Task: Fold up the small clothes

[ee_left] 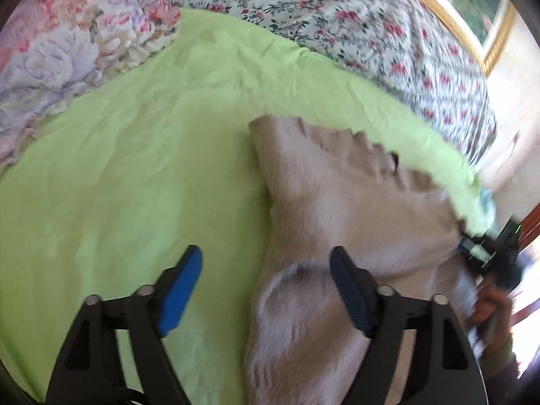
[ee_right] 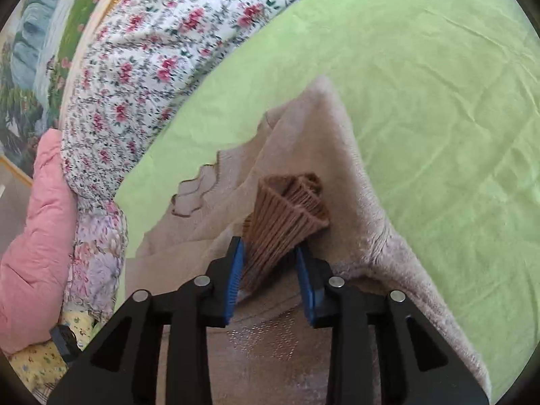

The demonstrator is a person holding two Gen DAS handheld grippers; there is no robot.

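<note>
A beige fleecy garment (ee_right: 341, 168) with a scalloped, dark-trimmed hem (ee_right: 194, 199) is spread on the green sheet (ee_right: 438, 101), occupying the centre-to-6-o'clock part of the right wrist view and the 3-to-6-o'clock sector of the left wrist view. A ribbed brown cuff (ee_right: 287, 216), apparently the end of a sleeve, is pinched between the blue pads of the right gripper (ee_right: 270, 263), whose jaws are closed down onto it; the cuff is raised above the body of the garment. The left gripper (ee_left: 266, 270) is seen with jaws spread wide and nothing between them, its right finger (ee_left: 351, 293) over the garment (ee_left: 337, 202) and its left finger (ee_left: 182, 290) over bare sheet; contact with the cloth cannot be confirmed because of blur. Progress is judged early: the garment body is only partly flattened, a raised ridge runs toward 12 o'clock in the right wrist view, and no completed, squared fold is visible. The sleeve appears to be in the course of being carried inward; remaining folds of the body are judged still outstanding. Beyond the sheet, a floral quilt (ee_right: 152, 60) lies toward 10–11 o'clock, a pink cushion (ee_right: 30, 236) at 8–9 o'clock, and a gilt-framed picture (ee_left: 472, 17) at 1–2 o'clock in the left wrist view.
</note>
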